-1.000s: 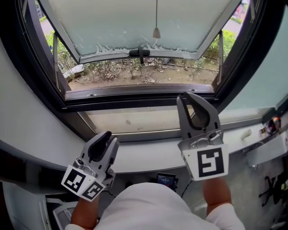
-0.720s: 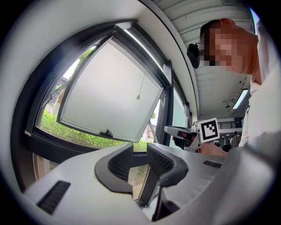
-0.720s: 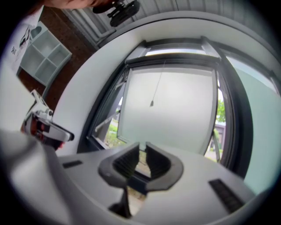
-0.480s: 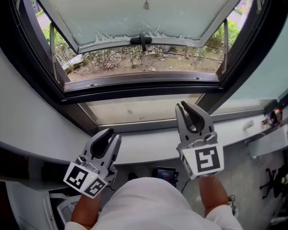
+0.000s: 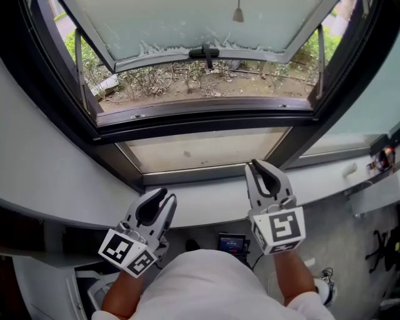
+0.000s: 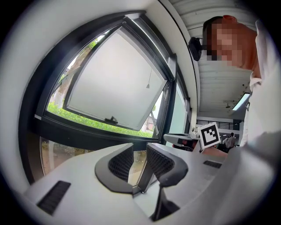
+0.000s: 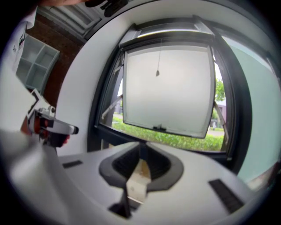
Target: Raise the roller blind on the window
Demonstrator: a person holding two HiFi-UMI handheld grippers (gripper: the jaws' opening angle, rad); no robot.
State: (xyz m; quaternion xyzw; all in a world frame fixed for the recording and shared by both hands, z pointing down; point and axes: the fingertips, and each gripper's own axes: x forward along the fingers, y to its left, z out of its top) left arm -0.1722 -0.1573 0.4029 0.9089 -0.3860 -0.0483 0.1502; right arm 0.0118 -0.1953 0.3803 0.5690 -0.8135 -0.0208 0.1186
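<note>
A thin pull cord with a small cone weight (image 5: 238, 15) hangs in front of the frosted, outward-tilted window sash (image 5: 200, 28); the cone also shows in the right gripper view (image 7: 157, 73) and in the left gripper view (image 6: 148, 86). No blind fabric shows. Low over the white sill, far below the cone, my left gripper (image 5: 166, 195) has its jaws a little apart with nothing between them (image 6: 139, 148). To its right, my right gripper (image 5: 259, 164) points at the window's lower frame, its tips together and empty (image 7: 141, 147).
A dark window frame (image 5: 206, 115) surrounds the opening, with a fixed lower pane (image 5: 200, 150) and the white sill (image 5: 206, 203) beneath it. A ledge with small items (image 5: 378, 165) lies at the right. A small screen device (image 5: 231, 242) sits on the floor below.
Both grippers have sunk lower and back toward the body; the right one has dropped from the window frame down to the sill. The cone has stayed high in view.
</note>
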